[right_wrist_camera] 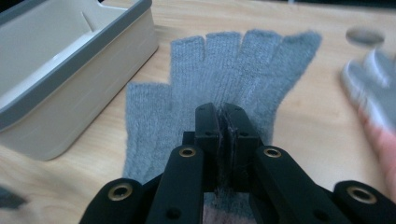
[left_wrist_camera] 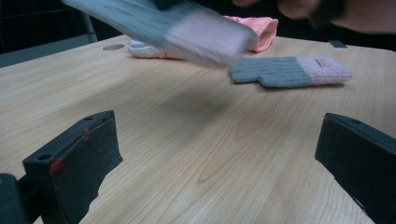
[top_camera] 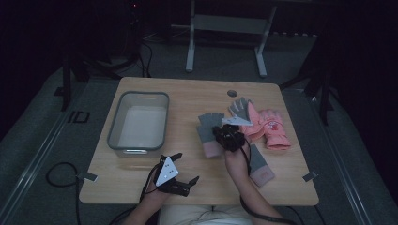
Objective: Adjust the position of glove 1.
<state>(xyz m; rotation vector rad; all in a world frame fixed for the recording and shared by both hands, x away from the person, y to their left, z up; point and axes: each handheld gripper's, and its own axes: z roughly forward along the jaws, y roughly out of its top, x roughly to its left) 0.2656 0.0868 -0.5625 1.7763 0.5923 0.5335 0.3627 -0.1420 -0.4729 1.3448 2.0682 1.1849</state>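
Grey gloves (right_wrist_camera: 224, 79): two | pink gloves (top_camera: 271, 126): two | bin (top_camera: 139, 123): one | right tool (right_wrist_camera: 223, 122) clamps grey glove | left tool (left_wrist_camera: 219, 163) unclenched

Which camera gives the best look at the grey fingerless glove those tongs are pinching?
The right gripper view: the held grey glove spreads out sharp, its finger stubs clear, pinched by the right tongs. The high view shows it small and dark; the left gripper view catches it as a blurred streak.

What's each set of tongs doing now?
Left tongs: open, empty, over the table.
Right tongs: shut on the grey fingerless glove.
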